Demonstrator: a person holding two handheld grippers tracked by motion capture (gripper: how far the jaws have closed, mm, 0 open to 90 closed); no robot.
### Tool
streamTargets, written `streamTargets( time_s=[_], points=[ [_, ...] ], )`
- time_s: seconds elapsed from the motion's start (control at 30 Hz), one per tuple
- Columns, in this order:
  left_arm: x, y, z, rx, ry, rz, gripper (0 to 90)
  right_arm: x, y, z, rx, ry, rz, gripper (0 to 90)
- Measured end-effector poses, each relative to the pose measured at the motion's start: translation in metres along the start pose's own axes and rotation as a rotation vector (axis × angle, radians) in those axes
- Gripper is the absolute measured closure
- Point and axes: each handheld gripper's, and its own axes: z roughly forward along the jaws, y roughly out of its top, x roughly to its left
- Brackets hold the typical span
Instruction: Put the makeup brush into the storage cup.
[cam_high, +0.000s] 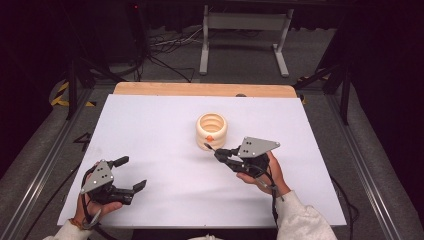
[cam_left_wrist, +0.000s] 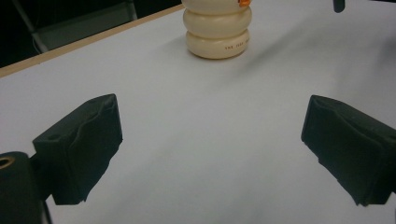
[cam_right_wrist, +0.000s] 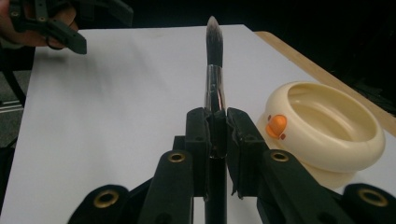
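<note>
Glossy cream plastic holder (cam_right_wrist: 327, 135); brush (cam_right_wrist: 215, 70) with shiny metal ferrule; matt black tool pads (cam_left_wrist: 79, 149); matt white bench (cam_high: 165, 130) with wood edge.

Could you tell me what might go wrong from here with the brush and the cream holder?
1. The right gripper clamps the brush by its thin handle, so it might pivot or slip.
2. The ribbed cream holder stands free on the white table; a nudge while inserting could tip it, since the left gripper sits open, away.

Both black grippers, left gripper (cam_high: 131, 173) and right gripper (cam_high: 216, 151), carry grey triangular plates with screws, brass-ringed pivots, trailing cables; sleeves (cam_high: 305, 220) white.
</note>
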Motion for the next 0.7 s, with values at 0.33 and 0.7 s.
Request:
streamTargets(
  time_s=[0.33,0.7],
  points=[
    [0.000,0.000,-0.003,-0.033,-0.002,-0.012,5.7,-0.008,0.007,-0.002,-0.071,-0.048,0.035,80.4],
    [0.000,0.000,-0.007,-0.063,-0.013,-0.020,3.2,-0.019,0.022,-0.002,-0.162,-0.105,0.061,80.4]
  ],
)
